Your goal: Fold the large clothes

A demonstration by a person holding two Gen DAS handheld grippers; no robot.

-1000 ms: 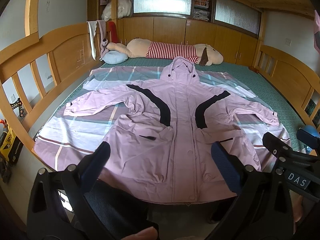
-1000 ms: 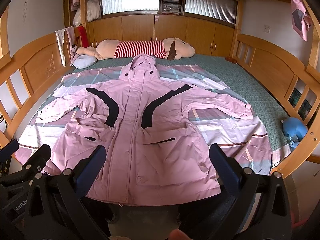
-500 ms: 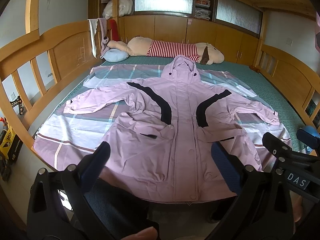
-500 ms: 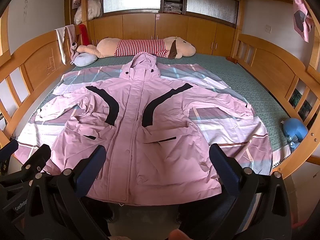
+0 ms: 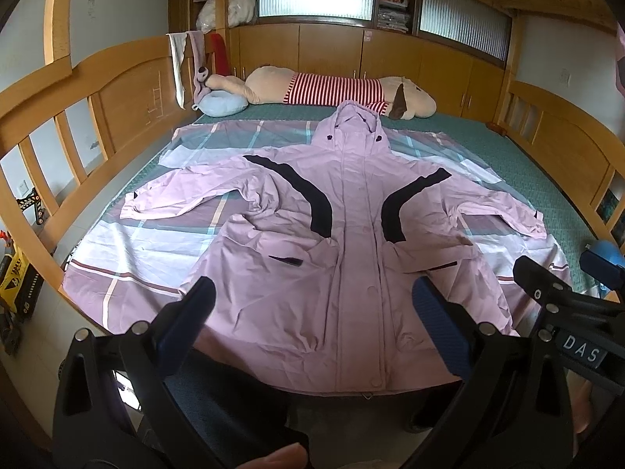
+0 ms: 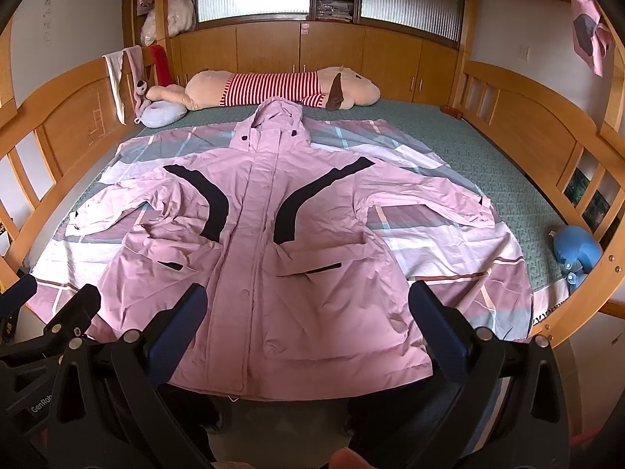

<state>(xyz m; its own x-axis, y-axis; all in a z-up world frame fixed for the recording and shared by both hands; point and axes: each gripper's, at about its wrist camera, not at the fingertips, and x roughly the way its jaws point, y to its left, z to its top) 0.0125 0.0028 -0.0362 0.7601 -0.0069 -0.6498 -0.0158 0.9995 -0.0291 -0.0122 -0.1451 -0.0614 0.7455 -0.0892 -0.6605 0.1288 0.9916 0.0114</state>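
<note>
A large pink hooded jacket (image 5: 351, 258) with black stripes lies spread flat, front up, on a checked sheet (image 5: 117, 265) on the bed; it also shows in the right wrist view (image 6: 297, 258). Both sleeves are stretched out sideways and the hood points to the far end. My left gripper (image 5: 312, 308) is open and empty, held above the jacket's near hem. My right gripper (image 6: 304, 312) is open and empty, also above the near hem. Each gripper's edge shows in the other's view.
Wooden bed rails (image 5: 78, 117) run along both sides. A long striped plush toy (image 5: 332, 90) and a blue cushion (image 5: 222, 103) lie at the far end. A blue plush toy (image 6: 578, 254) sits at the right edge. A yellow toy (image 5: 15, 285) stands outside the left rail.
Both views have edged slightly forward and up over the bed. The jacket has not moved and both grippers have stayed open.
</note>
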